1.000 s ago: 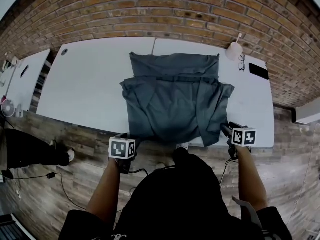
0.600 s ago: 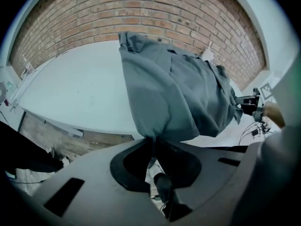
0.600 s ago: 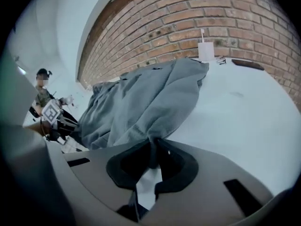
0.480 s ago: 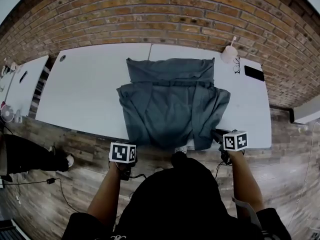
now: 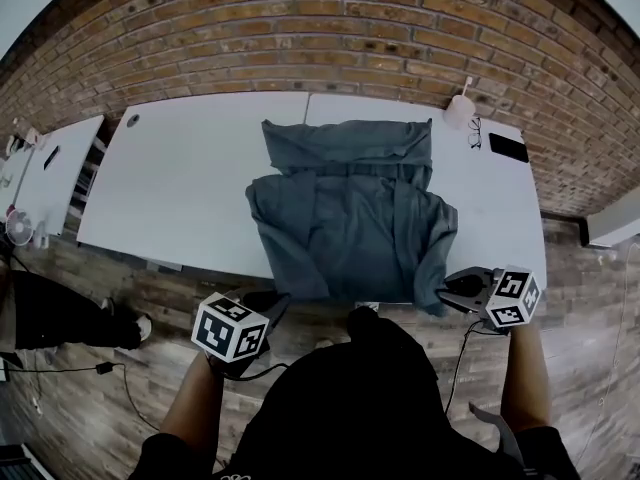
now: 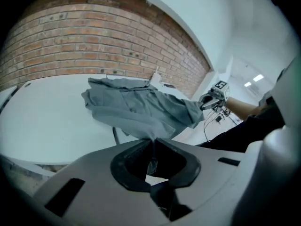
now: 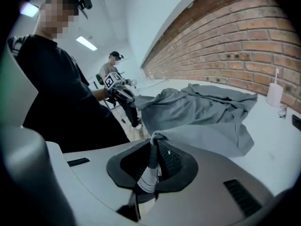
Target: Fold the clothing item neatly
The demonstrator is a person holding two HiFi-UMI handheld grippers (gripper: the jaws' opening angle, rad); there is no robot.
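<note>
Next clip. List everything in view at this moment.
garment: one, grey, part-folded on the table, near edge lifted
table: two abutting, white, against the brick wall
glasses: one pair, dark, table's far right
phone: one, black, right of the glasses
container with a stick: one, white, by the wall
other person: one, dark clothes, far left
left gripper: one, grey, jaws just closed, pinching the garment's near left
right gripper: one, grey, jaws just closed, pinching its near right

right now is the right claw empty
No, the right claw has just been closing its jaws and pinches a bunched edge of the grey garment between them.
</note>
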